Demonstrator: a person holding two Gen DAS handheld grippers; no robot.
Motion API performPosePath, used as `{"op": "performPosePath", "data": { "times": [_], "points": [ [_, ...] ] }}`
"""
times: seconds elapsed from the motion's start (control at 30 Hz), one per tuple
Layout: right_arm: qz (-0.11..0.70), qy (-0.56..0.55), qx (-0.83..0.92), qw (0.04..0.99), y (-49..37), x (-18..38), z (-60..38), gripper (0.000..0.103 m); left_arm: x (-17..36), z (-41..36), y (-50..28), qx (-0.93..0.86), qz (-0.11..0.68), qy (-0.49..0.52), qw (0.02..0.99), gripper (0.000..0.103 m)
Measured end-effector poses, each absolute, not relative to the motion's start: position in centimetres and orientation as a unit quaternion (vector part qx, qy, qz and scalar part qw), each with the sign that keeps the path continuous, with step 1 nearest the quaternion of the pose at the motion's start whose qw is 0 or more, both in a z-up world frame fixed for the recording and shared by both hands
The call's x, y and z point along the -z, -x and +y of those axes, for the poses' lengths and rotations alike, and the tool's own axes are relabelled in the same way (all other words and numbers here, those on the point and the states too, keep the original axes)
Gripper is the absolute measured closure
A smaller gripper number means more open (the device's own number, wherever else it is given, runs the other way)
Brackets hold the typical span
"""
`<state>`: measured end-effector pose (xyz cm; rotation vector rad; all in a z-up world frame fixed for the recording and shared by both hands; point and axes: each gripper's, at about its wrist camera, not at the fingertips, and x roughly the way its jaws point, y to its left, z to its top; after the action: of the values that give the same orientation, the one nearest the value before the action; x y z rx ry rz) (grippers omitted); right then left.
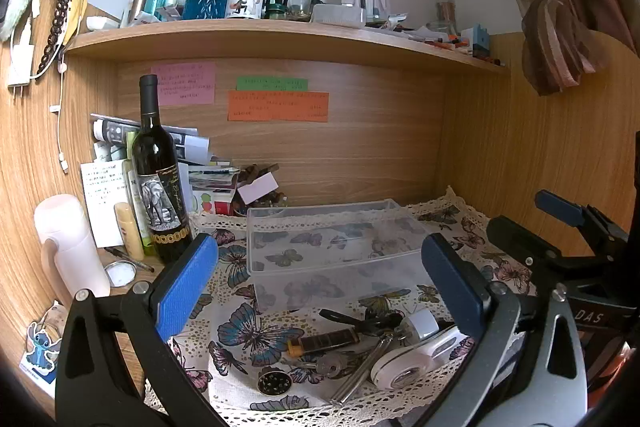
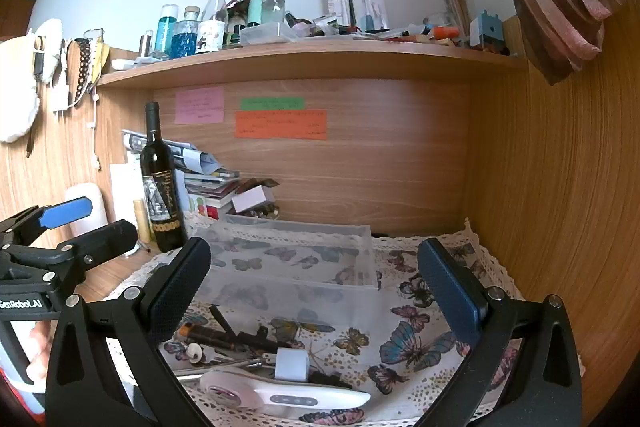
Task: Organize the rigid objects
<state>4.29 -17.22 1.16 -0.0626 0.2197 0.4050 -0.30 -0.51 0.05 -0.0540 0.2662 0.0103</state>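
On butterfly cloth (image 1: 240,331) at desk front: clutter pile (image 1: 360,343) w/ white thermometer (image 2: 280,393), keys, dark tools, all unsorted. Clear plastic bin (image 1: 332,239) just behind, apparently holding nothing. Left gripper (image 1: 320,287) & right gripper (image 2: 316,291) both spread wide, nothing held. Judged: sorting barely begun; every item left.

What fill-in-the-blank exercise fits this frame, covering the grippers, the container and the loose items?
1. Both the left gripper and the right gripper are ____.
2. The clear plastic container holds ____.
3. The dark wine bottle stands ____ on the desk.
4. The white handheld device lies on the ____-patterned cloth.

Missing words: open; nothing; upright; butterfly
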Motion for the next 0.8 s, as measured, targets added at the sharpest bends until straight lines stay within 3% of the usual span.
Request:
{"op": "performPosePath", "data": {
  "times": [0.8],
  "points": [
    [0.108,0.031,-0.201,0.973,-4.24,-1.07,-17.27,0.000,-0.52,-0.63,0.38,-0.003,0.131,0.026,0.991,0.000]
  ]
}}
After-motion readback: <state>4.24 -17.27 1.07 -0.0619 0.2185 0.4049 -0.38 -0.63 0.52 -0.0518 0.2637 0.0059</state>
